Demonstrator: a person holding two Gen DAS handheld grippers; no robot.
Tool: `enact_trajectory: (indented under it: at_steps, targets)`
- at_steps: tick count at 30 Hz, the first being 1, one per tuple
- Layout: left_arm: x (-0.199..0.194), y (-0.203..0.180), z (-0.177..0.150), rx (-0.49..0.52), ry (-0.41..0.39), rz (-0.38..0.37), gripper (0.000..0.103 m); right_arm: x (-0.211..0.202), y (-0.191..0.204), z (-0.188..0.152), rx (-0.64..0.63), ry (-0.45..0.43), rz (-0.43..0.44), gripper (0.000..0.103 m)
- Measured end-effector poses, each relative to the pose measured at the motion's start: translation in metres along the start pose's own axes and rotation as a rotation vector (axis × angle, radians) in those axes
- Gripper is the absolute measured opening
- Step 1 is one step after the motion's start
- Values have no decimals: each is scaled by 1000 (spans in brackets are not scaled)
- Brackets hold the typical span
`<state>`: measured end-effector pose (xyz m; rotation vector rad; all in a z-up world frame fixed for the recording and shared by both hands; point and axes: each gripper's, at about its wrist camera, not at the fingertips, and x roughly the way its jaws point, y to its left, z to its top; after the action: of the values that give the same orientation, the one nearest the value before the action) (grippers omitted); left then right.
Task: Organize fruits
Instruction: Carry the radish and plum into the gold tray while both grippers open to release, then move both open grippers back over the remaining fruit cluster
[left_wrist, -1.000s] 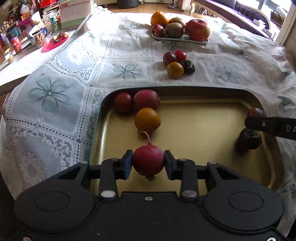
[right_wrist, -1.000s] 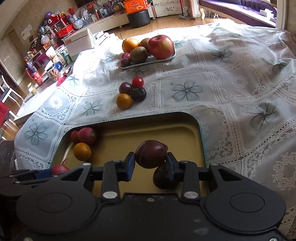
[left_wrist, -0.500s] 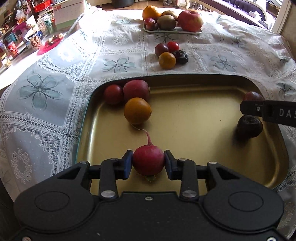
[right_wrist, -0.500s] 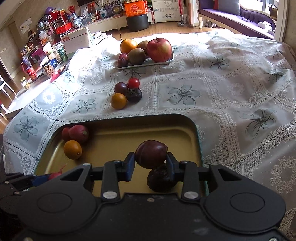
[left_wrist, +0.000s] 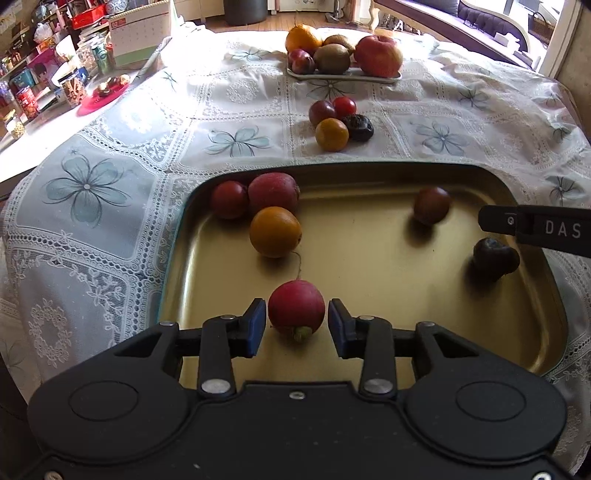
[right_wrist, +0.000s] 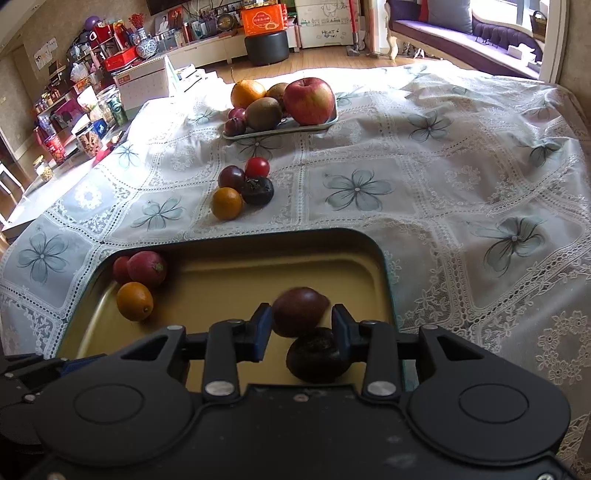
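Left gripper (left_wrist: 296, 320): jaws opening, pads clear of the red radish (left_wrist: 296, 312) between them; the radish rests on the gold tray (left_wrist: 369, 258) near its near edge, thin root pointing away.

Right gripper (right_wrist: 302, 331): jaws parted, not clamping. A dark plum (right_wrist: 300, 312) lies blurred on the tray beyond the pads; in the left-wrist view it lies free toward the far right. A wrinkled black fruit (right_wrist: 317, 354) lies just below the right pad.

Tray, far left corner: orange (left_wrist: 275, 231), large red fruit (left_wrist: 273, 192) and smaller red fruit (left_wrist: 229, 199), clustered and touching.

Tablecloth (right_wrist: 443, 192), beyond the tray: small orange (right_wrist: 226, 203), purple plum (right_wrist: 231, 178), cherry tomato (right_wrist: 257, 167) and black wrinkled fruit (right_wrist: 258, 190), bunched together.

Far plate (right_wrist: 280, 129): apple (right_wrist: 309, 100), kiwi (right_wrist: 263, 113), orange, small plums.
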<state>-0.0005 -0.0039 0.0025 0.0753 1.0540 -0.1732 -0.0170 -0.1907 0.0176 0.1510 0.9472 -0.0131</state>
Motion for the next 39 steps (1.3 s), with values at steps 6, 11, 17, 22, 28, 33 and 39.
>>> enact_trajectory:
  at_steps: [6, 11, 17, 22, 28, 33, 39]
  targets:
    - [-8, 13, 8, -40, -34, 21, 46, -10, -5, 4, 11, -28, 6, 39]
    - [-7, 17, 10, -51, -37, 35, 46, -14, -8, 5, 13, -55, 19, 40]
    - [-6, 17, 9, -45, -29, 30, 46, -24, -4, 2, 11, -127, 30, 42]
    - [-5, 16, 8, -41, -27, 26, 46, -30, 5, -1, -57, -177, -14, 46]
    - [-5, 16, 8, -45, -23, 20, 46, -20, 2, 0, -39, -95, 45, 45]
    - [-6, 15, 8, -45, -28, 29, 46, -16, 1, -1, -26, -57, 94, 45]
    - [-5, 19, 14, -49, -25, 10, 45, -16, 4, 0, -40, -42, 131, 45]
